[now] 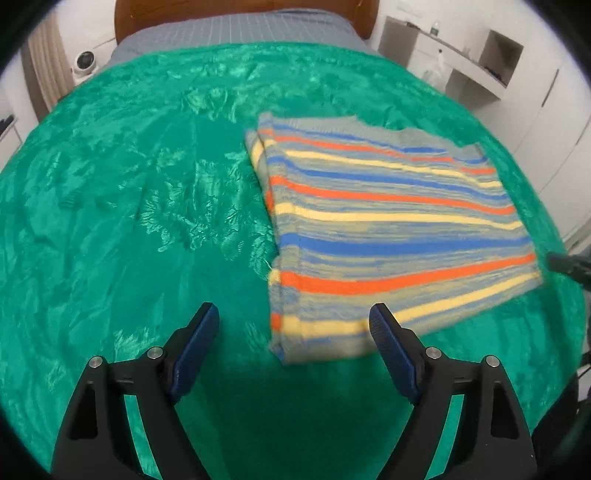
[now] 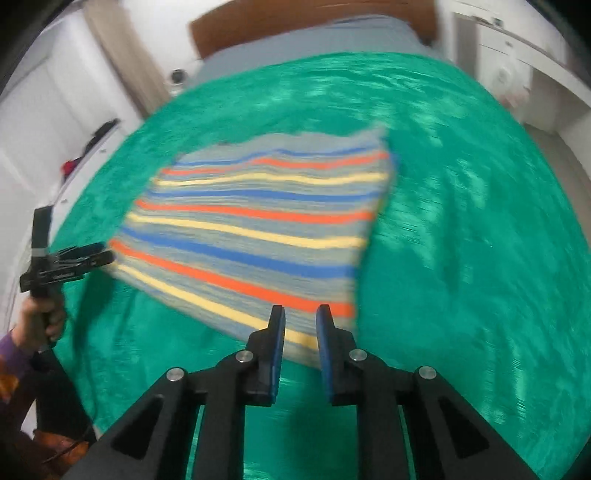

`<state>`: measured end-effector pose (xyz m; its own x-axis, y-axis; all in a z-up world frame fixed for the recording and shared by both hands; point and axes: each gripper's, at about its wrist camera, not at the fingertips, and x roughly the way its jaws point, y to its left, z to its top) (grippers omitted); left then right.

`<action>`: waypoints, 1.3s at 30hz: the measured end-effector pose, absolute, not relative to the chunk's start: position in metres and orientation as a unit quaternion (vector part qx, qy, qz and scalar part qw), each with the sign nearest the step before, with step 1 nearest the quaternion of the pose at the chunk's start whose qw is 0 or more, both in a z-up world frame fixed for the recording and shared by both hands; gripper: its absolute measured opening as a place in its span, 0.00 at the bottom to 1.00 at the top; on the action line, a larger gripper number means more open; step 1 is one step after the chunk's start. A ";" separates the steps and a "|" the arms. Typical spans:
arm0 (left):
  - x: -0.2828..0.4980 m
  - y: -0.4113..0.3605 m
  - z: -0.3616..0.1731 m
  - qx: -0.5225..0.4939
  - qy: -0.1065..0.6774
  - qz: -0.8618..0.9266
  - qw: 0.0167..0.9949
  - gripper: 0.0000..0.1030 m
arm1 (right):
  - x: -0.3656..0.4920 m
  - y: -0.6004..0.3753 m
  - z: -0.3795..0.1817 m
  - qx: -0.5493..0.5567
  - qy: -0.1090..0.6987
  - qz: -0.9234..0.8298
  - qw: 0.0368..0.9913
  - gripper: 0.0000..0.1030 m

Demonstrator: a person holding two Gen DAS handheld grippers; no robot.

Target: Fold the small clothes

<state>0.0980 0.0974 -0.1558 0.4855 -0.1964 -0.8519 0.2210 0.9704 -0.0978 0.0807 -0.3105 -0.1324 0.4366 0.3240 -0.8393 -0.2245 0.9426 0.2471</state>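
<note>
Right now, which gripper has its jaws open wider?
The left gripper: its blue-padded jaws stand far apart over the green blanket. The right gripper shows only a narrow gap.

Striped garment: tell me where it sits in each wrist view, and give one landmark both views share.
Left wrist view: the striped garment lies folded right of centre on the green blanket, beyond the open left hand-held gripper.
Right wrist view: it fills the centre-left, just ahead of the right hand-held gripper, whose jaws stand slightly apart.
Shared landmark: the brown headboard at the top.
</note>
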 end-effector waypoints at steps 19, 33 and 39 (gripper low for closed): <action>0.029 0.005 -0.169 0.058 0.472 -0.165 0.864 0.88 | 0.020 -0.350 -0.126 0.043 0.467 0.009 0.883 0.58; 0.025 -0.010 -0.199 0.076 0.462 -0.161 0.868 1.00 | 0.014 -0.337 -0.120 -0.011 0.463 -0.052 0.885 0.59; 0.025 -0.013 -0.195 0.085 0.482 -0.154 0.858 0.98 | 0.014 -0.349 -0.125 0.034 0.469 -0.037 0.882 0.59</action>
<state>0.0251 -0.0129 -0.1954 0.4875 -0.1832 -0.8537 0.3471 0.9378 -0.0031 0.0135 -0.3492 -0.1254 0.5580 -0.0327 -0.8292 0.0972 0.9949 0.0262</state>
